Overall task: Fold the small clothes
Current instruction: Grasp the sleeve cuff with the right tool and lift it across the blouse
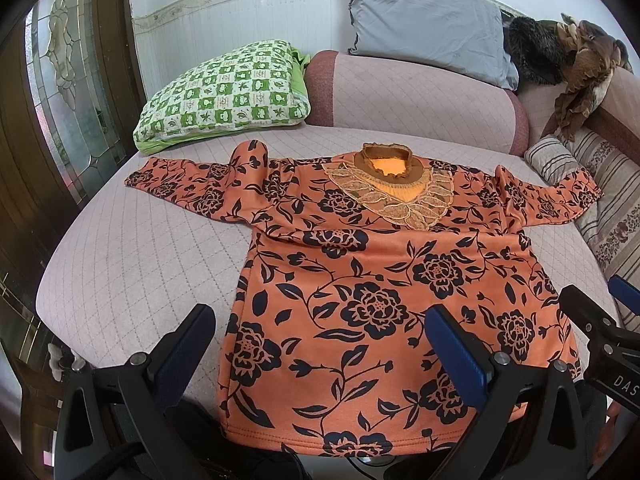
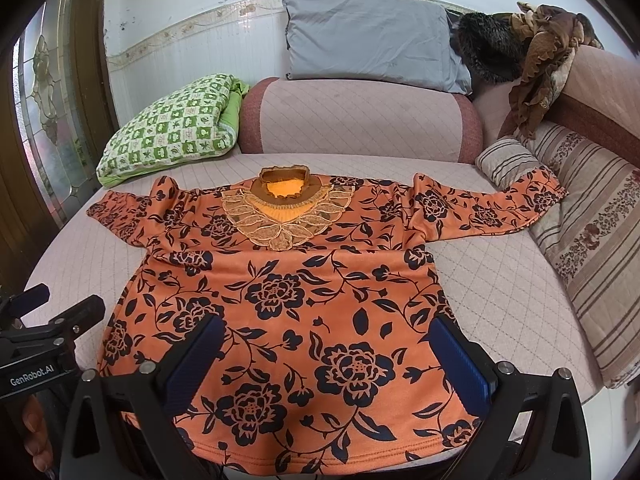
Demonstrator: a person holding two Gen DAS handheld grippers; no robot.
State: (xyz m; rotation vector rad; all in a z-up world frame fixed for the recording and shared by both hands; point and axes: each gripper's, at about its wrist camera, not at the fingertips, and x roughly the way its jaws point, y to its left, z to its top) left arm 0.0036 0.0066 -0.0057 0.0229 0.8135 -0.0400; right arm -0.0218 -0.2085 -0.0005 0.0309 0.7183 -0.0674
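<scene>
White lettering "GenRobot.AI" stands on the black body of the left claw (image 2: 56, 308) at the right wrist view's left edge, and the cut-off white letters "DAS" on the right claw (image 1: 600, 300) in the left wrist view.

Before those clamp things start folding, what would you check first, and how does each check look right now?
1. Orange floral top spread flat, front up: ok.
2. Both sleeves out to the sides: ok, though the left sleeve is rumpled.
3. Left gripper open, fingers empty: ok.
4. Right gripper open, fingers empty: ok.
5. Right sleeve cuff lies on the striped cushion, not on the flat: not ok.
6. Hem free of wrinkles underneath: cannot tell.
</scene>
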